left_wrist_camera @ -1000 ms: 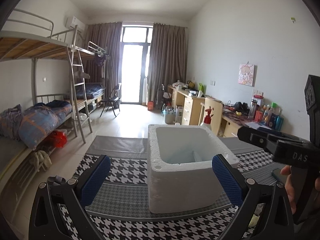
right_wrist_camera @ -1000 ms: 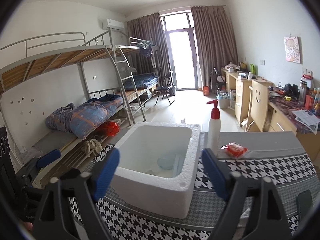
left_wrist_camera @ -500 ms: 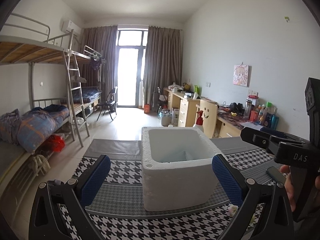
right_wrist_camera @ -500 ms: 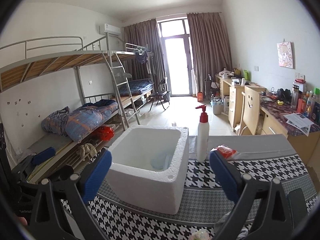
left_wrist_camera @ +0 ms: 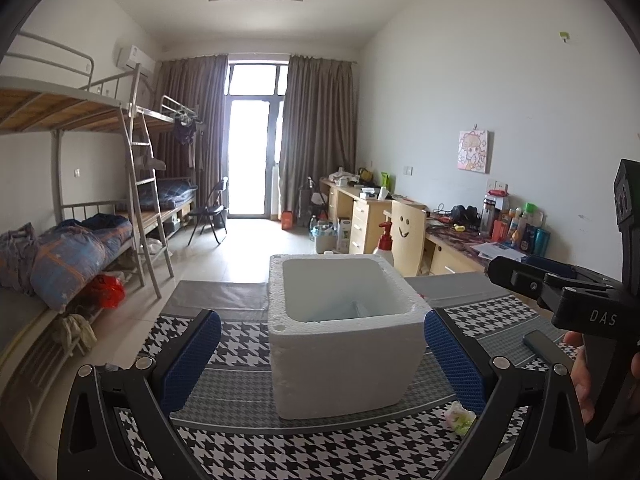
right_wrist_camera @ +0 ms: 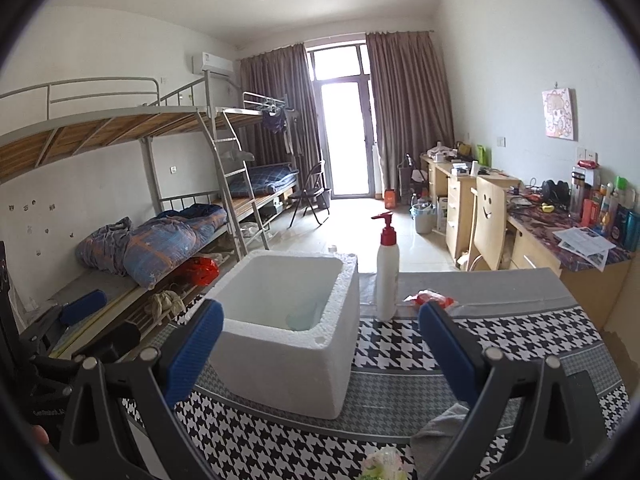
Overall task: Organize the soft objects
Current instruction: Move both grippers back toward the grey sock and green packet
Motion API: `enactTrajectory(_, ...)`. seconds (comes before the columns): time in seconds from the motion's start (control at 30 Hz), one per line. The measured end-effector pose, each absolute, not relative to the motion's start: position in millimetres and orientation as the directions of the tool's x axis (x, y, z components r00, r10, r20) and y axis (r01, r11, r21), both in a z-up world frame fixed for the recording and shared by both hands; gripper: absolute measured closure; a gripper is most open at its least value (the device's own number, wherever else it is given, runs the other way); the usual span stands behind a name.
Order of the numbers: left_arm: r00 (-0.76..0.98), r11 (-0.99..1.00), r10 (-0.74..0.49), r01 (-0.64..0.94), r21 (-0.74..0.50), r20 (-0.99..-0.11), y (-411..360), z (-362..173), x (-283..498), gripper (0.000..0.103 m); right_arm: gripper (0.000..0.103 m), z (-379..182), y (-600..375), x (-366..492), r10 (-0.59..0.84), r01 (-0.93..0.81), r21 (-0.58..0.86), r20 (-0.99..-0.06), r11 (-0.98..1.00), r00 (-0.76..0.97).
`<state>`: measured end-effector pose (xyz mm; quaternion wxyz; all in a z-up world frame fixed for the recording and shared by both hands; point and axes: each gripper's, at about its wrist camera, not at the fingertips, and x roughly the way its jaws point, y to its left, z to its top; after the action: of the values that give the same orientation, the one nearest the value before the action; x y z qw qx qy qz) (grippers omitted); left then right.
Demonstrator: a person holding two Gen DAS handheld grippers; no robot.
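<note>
A white foam box (left_wrist_camera: 344, 344) (right_wrist_camera: 288, 344) stands open-topped on the houndstooth mat, with a pale blue soft item (right_wrist_camera: 300, 318) at its bottom. My left gripper (left_wrist_camera: 320, 320) is open, its blue pads on either side of the box and short of it. My right gripper (right_wrist_camera: 320, 312) is open wide and holds nothing; the box lies ahead to its left. A small white and green soft bundle (left_wrist_camera: 460, 420) (right_wrist_camera: 386, 466) and a grey cloth (right_wrist_camera: 440, 428) lie on the mat near the front edge. Each gripper shows in the other's view: the right (left_wrist_camera: 516, 270), the left (right_wrist_camera: 108, 320).
A white pump bottle with a red top (right_wrist_camera: 387, 276) and a red packet (right_wrist_camera: 430, 300) sit behind the box to the right. A black phone (left_wrist_camera: 540, 342) lies on the mat at the right. Bunk beds line the left wall, desks the right.
Both grippers have drawn back from the foam box, which now looks smaller and farther. The right gripper's jaws have widened a little. The soft bundle and grey cloth have come into view.
</note>
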<state>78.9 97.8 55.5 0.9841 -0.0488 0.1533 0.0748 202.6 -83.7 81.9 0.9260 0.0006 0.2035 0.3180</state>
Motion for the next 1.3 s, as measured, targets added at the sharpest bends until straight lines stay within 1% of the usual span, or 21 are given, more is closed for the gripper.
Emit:
enactTrajectory(0.77, 0.949, 0.996, 0.026, -0.053, -0.078, -0.314, 68.4, 40.5, 78.0, 0.001, 0.003, 62.8, -119.1, 188.6, 0.539, -0.542, 0.109, -0.379, 0.833, 0.752)
enactTrajectory(1.17, 0.939, 0.995, -0.030, -0.005, -0.101, -0.344, 49.8, 24.3, 81.7, 0.001, 0.003, 47.2, -138.1, 186.0, 0.522, -0.512, 0.135, -0.378, 0.848, 0.765)
enactTrajectory(1.3, 0.938, 0.996, -0.038, 0.007, -0.091, -0.343, 41.7, 20.9, 82.6, 0.001, 0.003, 44.1, -144.4, 182.9, 0.499, -0.488, 0.131, -0.371, 0.863, 0.783)
